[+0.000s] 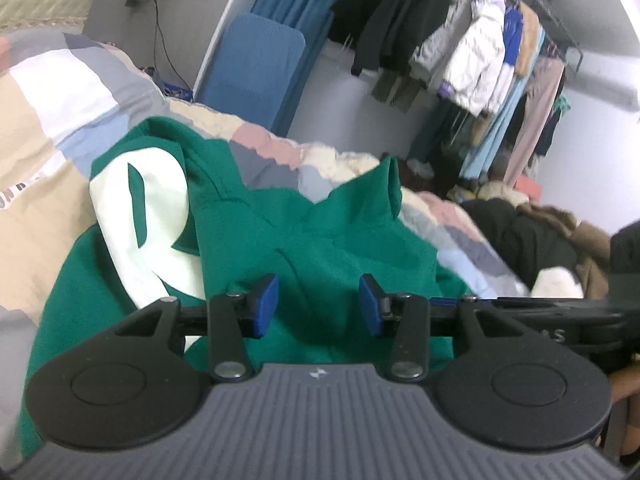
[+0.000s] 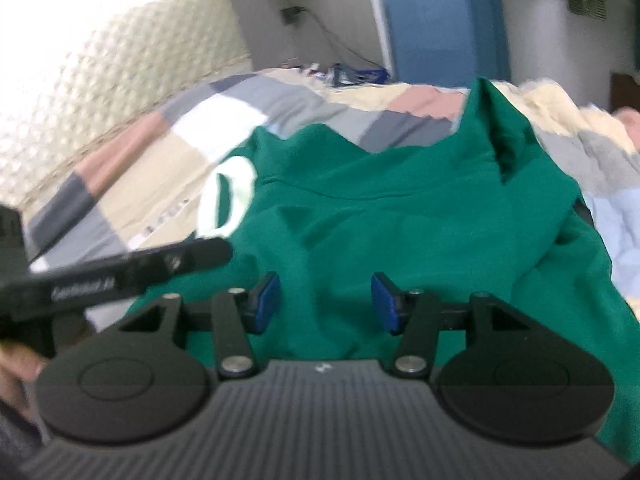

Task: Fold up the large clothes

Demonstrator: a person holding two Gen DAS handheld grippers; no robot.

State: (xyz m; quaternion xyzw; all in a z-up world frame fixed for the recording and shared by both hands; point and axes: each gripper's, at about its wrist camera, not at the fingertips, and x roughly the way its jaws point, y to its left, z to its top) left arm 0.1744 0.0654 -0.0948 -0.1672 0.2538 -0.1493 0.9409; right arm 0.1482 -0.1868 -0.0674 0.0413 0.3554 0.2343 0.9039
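On the patchwork quilt [image 1: 52, 132] of pale beige, grey, white and pink squares lies the big green sweatshirt with a large white letter on it [image 1: 248, 232], bunched and half folded, and both tools hang just above its near edge. From where I stand the whole matter turns on which way the cloth runs from the fingers: it spreads away from both grippers toward twelve o'clock, its long run going from the near hem up to a raised green peak [image 1: 386, 184] at about one o'clock in the left wrist view. The white letter [image 1: 140, 220] sits off toward ten o'clock there.

The left gripper [image 1: 318, 306] has its blue pads apart, green cloth showing in the gap but nothing pinched. The right gripper [image 2: 325, 303] stands the same way, blue pads parted over green fabric, gripping nothing that I can see. In the right wrist view the same sweatshirt [image 2: 380, 232] fills the middle, its upstanding fold [image 2: 496, 128] at one o'clock and the letter at ten o'clock.

The two grippers sit side by side; the dark bar of the left tool [image 2: 120, 272] crosses in at nine o'clock of the right view. Neither looks clearly nearer the cloth; I'd judge the right hand better placed for the raised fold, the left for the lettered side.
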